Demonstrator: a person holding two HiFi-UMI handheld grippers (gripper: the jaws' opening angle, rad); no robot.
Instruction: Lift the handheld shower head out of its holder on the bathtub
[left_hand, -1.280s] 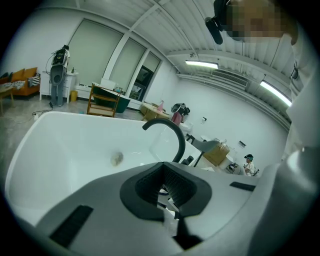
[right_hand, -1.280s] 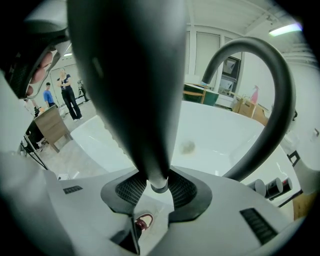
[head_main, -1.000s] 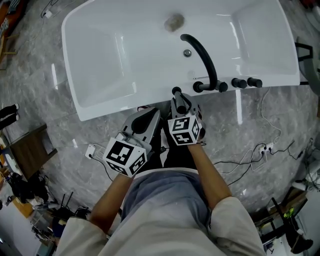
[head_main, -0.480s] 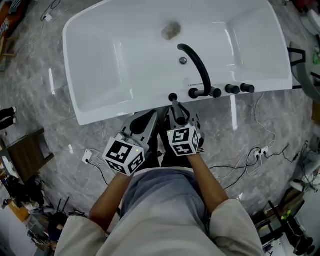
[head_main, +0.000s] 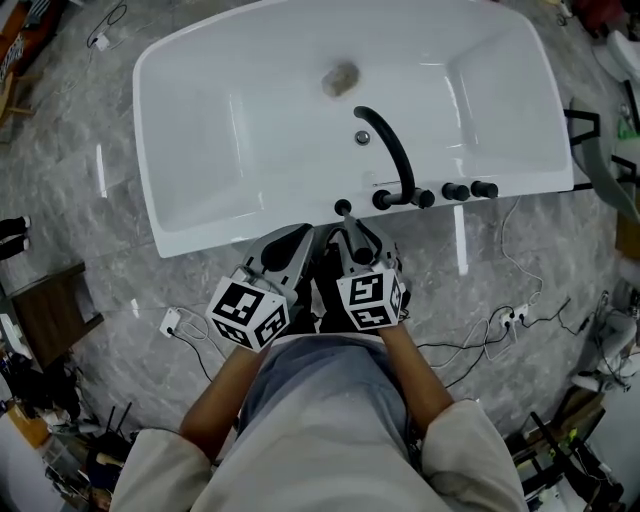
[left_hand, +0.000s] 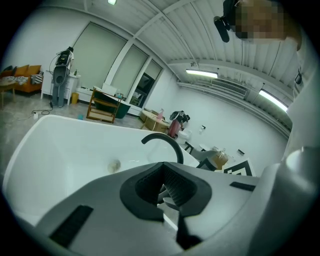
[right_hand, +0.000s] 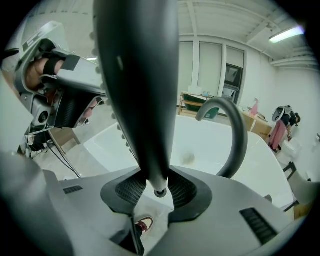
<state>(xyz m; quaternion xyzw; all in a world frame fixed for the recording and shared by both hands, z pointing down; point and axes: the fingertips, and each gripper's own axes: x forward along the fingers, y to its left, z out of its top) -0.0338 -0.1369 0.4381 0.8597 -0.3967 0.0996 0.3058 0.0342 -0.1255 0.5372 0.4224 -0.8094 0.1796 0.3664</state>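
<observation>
The black handheld shower head (right_hand: 137, 80) stands up between the jaws of my right gripper (right_hand: 159, 192), which is shut on its lower end. In the head view the shower head (head_main: 352, 222) sits just in front of the white bathtub's near rim (head_main: 215, 235), held by the right gripper (head_main: 355, 245). My left gripper (head_main: 292, 250) hangs close beside it on the left, jaws together with nothing between them (left_hand: 162, 185). I cannot make out the holder itself.
A curved black faucet (head_main: 392, 150) arches over the tub, with black knobs (head_main: 470, 189) on the rim to its right and a drain (head_main: 341, 78) at the far side. Cables and a power strip (head_main: 512, 318) lie on the marble floor; wooden furniture (head_main: 50, 305) stands at the left.
My right gripper has risen with the shower head in it, away from the tub's rim. The left gripper has stayed close beside it, rising slightly.
</observation>
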